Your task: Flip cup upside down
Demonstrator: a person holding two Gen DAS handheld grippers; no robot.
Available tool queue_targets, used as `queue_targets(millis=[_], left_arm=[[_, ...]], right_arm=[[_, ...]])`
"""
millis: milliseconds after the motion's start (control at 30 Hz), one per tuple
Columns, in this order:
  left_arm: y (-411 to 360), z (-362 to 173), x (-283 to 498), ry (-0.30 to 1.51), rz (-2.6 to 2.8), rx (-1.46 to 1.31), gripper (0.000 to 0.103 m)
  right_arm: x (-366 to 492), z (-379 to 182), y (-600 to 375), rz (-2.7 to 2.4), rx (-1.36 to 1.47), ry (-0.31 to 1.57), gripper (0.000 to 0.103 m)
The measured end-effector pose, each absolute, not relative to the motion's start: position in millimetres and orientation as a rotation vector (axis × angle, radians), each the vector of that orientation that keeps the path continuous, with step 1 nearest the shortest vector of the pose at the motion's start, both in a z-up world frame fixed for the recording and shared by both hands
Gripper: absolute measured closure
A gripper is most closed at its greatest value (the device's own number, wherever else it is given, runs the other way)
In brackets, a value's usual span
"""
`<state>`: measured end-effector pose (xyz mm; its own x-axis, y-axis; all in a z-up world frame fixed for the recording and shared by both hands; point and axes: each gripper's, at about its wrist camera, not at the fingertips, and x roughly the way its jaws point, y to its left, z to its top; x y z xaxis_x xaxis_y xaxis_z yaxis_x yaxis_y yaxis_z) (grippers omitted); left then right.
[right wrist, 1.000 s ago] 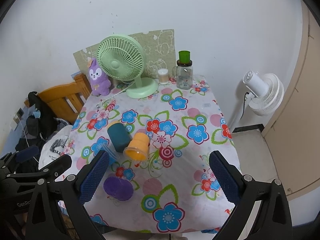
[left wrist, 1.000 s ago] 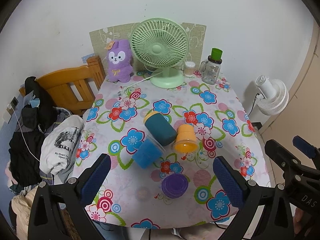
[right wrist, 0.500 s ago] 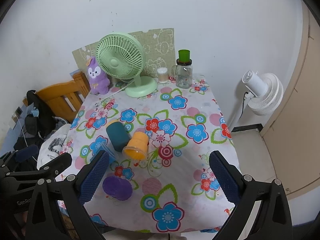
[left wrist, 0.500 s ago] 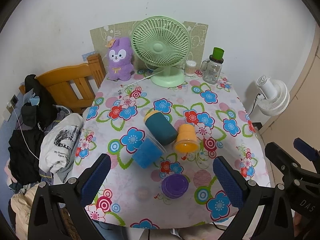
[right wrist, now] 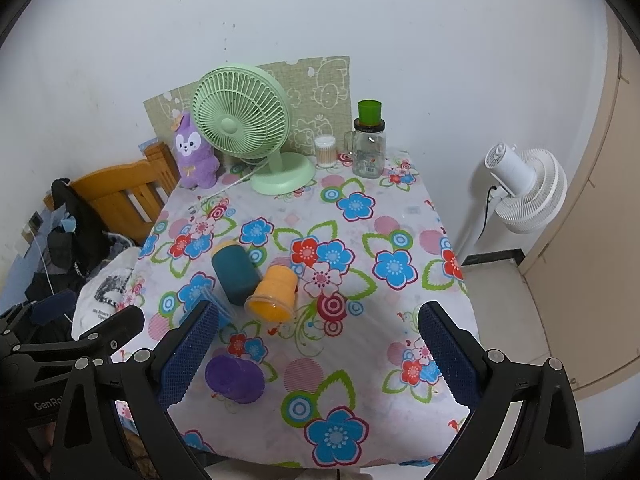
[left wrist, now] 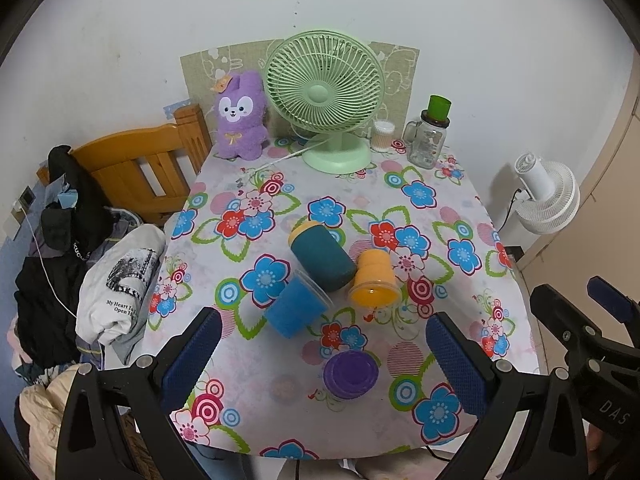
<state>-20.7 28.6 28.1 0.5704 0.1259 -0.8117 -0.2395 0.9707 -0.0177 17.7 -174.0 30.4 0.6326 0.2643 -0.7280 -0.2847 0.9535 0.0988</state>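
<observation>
Both claws, left gripper (left wrist: 320, 354) and right gripper (right wrist: 318, 350), hovered wide open, empty, above the table's (left wrist: 460, 200) near edge. Purple cup (left wrist: 351, 374) sat at six o'clock from the orange cup (left wrist: 374, 284).

Four cups: teal cup (left wrist: 322, 258), orange cup (left wrist: 374, 283) and blue cup (left wrist: 295, 309) lie sideways, touching; purple cup (left wrist: 351, 374) stands apart.

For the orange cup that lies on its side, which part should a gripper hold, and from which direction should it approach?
Grip the orange cup across its mid body, coming down from above with the right gripper, which is open. The cup lies on its side with its mouth toward the camera, and the teal cup rests close on its left, so one finger should go in carefully there. The round wall seems easier to hold than the rim.
</observation>
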Motion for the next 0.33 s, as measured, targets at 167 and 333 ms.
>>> queue_targets(millis=[167,333], left_arm=[[30.4,26.1,-19.7,0.948,0.217,-0.133,0.0],[35.7,22.5,-19.0,0.961,0.22,-0.14,0.0]], right_arm=[[21.3,28.1,-170.9,0.313,-0.033,0.842,0.002],[22.8,25.2,-164.3,0.313,-0.036,0.859,0.002]])
